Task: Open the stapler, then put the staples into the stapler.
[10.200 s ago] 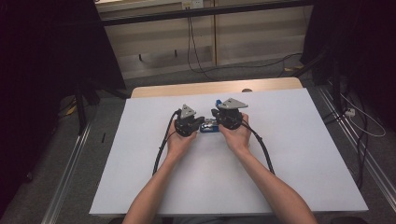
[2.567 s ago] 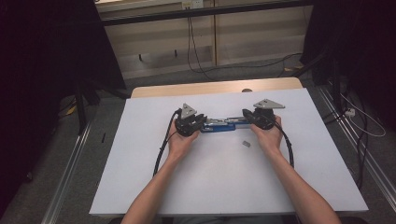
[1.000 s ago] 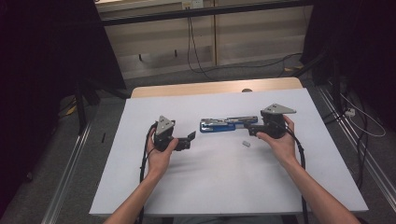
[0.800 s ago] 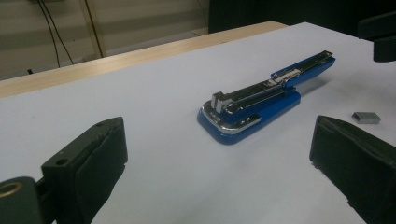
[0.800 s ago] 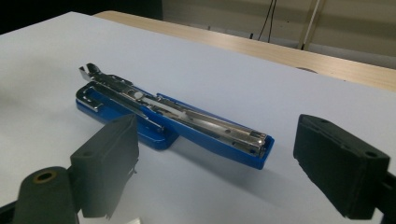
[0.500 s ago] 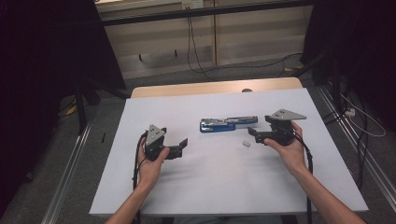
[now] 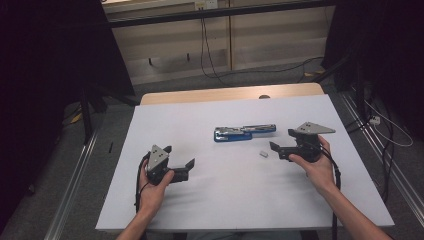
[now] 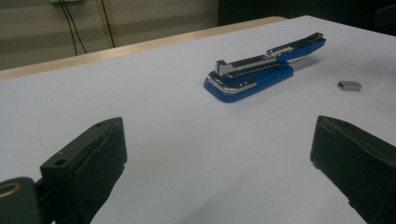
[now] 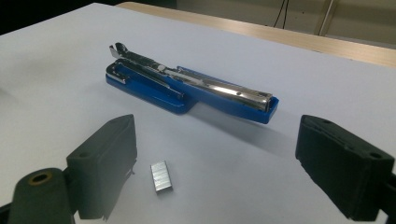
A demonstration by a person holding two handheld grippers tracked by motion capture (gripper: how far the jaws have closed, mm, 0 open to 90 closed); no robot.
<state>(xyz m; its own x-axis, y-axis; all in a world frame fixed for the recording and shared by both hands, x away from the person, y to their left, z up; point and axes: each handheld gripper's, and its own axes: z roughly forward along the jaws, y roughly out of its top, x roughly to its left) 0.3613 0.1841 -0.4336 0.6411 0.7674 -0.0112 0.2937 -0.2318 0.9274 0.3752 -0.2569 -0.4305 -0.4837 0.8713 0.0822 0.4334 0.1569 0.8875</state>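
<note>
Both grippers hang released and empty near the table's (image 7: pixel 150 210) front edge, the left gripper (image 7: pixel 189 164) toward its left side, the right gripper (image 7: pixel 273 148) just beside the staple strip (image 7: pixel 263 154). Beyond them, mid-table, the blue stapler (image 7: pixel 243 132) lies opened out flat. Best to straddle the strip squarely, pinch its long sides gently, and keep it level for the open channel.

We see a glossy blue plastic stapler (image 9: pixel 187 93) with bright polished metal rails, a small dull grey metal block of staples (image 9: pixel 161 176), matt black rubbery jaws, and a smooth matt white worktop (image 7: pixel 200 210) edged in pale wood
</note>
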